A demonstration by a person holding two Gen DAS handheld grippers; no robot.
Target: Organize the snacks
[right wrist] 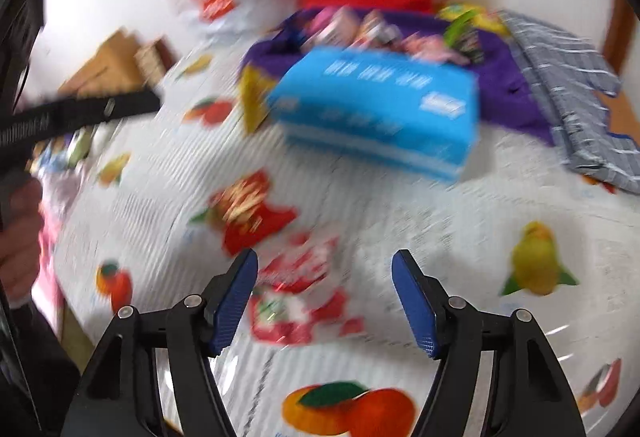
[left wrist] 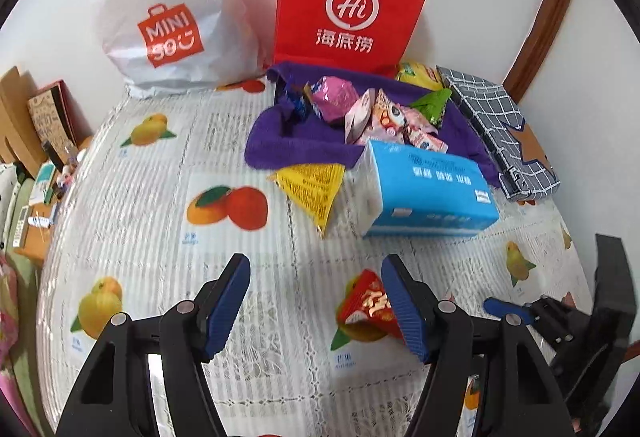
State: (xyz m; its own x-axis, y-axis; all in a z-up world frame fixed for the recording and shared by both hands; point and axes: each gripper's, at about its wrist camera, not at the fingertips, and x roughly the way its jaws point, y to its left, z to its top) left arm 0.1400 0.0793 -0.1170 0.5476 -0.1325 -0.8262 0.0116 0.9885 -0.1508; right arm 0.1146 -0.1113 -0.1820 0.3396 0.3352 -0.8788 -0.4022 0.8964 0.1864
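Note:
A purple cloth tray (left wrist: 264, 141) holds several snack packets (left wrist: 372, 113) at the back of the table; it is blurred in the right wrist view (right wrist: 504, 77). A yellow triangular packet (left wrist: 316, 185) lies in front of it. A red packet (left wrist: 368, 307) lies by my left gripper's right finger. My left gripper (left wrist: 316, 277) is open and empty above the tablecloth. My right gripper (right wrist: 324, 269) is open, with a red-and-white packet (right wrist: 296, 289) lying between its fingers on the table. The red packet also shows in the right wrist view (right wrist: 248, 213).
A blue tissue pack (left wrist: 428, 189) lies in front of the tray. A red paper bag (left wrist: 352, 5) and a white plastic bag (left wrist: 168, 13) stand against the wall. A folded checked grey box (left wrist: 500, 133) lies right of the tray. Cardboard boxes (left wrist: 24, 117) sit far left.

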